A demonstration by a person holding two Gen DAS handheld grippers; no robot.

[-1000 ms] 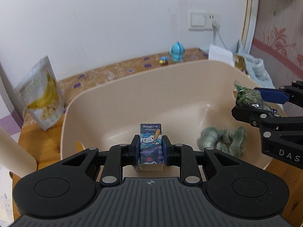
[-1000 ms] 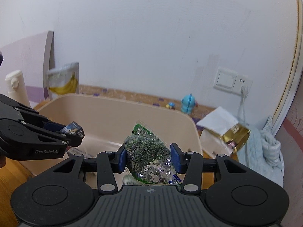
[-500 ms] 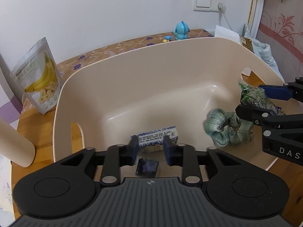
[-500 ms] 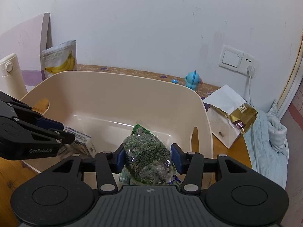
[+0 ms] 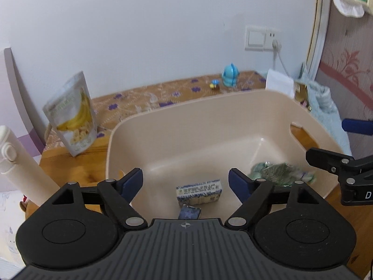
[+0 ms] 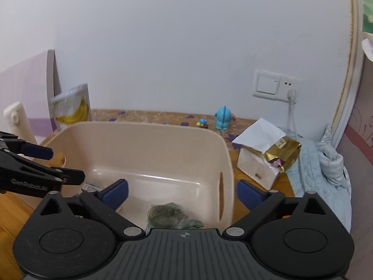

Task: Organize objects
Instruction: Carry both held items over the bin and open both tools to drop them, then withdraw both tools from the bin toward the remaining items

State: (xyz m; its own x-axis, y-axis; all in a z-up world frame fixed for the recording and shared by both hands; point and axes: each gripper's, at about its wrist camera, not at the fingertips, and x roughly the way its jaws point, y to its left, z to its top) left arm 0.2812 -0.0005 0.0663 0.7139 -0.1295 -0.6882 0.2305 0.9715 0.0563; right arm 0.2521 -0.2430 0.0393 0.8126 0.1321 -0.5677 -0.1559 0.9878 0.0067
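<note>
A beige plastic tub (image 5: 209, 116) (image 6: 144, 144) stands on the wooden table. Inside it lie a small blue cartoon box (image 5: 199, 192), a second small dark item (image 5: 190, 212) beside it, and a clear bag of green dried herbs (image 5: 277, 177) (image 6: 166, 217) on top of a green scrunchie. My left gripper (image 5: 185, 182) is open and empty above the tub's near side. My right gripper (image 6: 181, 192) is open and empty above the tub's right part, with the herb bag below it.
A banana-chip pouch (image 5: 72, 114) and a cream bottle (image 5: 21, 165) stand left of the tub. A blue toy figure (image 5: 230, 74) stands at the back by the wall. A white paper bag with a gold pouch (image 6: 268, 151) and a blue cloth (image 6: 321, 163) lie right.
Both grippers opened. The left let go of the cartoon box, the right let go of the herb bag; both now lie in the tub. Both grippers have risen and tilted up.
</note>
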